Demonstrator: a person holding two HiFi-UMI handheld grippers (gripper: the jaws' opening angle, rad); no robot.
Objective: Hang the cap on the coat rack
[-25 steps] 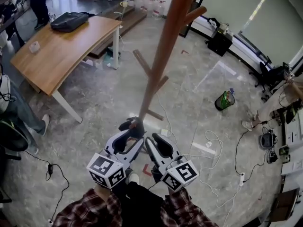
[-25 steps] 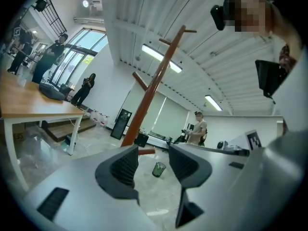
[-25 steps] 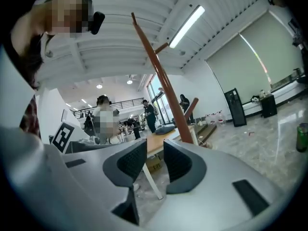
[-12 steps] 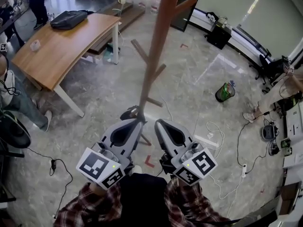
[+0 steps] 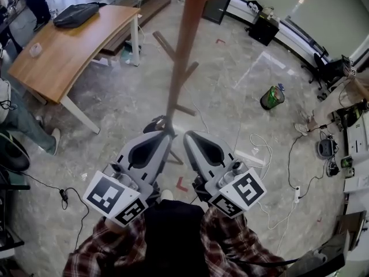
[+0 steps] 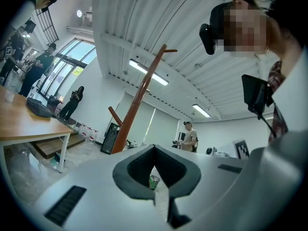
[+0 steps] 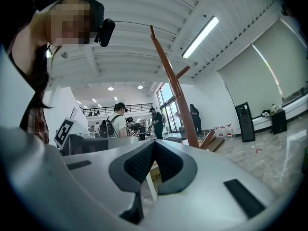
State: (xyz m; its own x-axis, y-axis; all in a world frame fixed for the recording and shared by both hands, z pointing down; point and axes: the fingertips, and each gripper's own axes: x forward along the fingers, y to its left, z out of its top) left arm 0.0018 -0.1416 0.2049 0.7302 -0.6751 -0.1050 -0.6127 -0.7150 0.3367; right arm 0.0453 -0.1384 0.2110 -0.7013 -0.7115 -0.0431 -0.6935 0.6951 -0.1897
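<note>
Operator stands close to coat rack [image 5: 183, 45], both tools held out in front, side by side, not touching each other.

L gripper [image 5: 166, 134]: jaws closed tip to tip, nothing between them. Its own view looks up past the rack to the ceiling. Green bin [image 5: 271, 97] shows through the gap below the tips.

R gripper [image 5: 186, 134]: jaws likewise closed tip to tip, empty. Its view also takes in the rack pole and ceiling lights.

Cap [image 5: 153, 124]: dark item on the floor right at the foot of the rack, partly covered by the L gripper's tip in head view. Shape not clear enough for more detail. Not on any peg. Neither gripper view shows it.

Rack: brown wood pole w/ angled pegs and cross-leg base, on a grey stone floor.

Surroundings:
- Wooden table [image 5: 63, 59] to operator's left, well apart from rack, w/ black bag [image 5: 76, 14] and tape roll [image 5: 35, 49] on top.
- Bin to the right, well apart from rack.
- White cables [image 5: 260, 157] on the floor near the R side.
- Other persons in the background.
</note>
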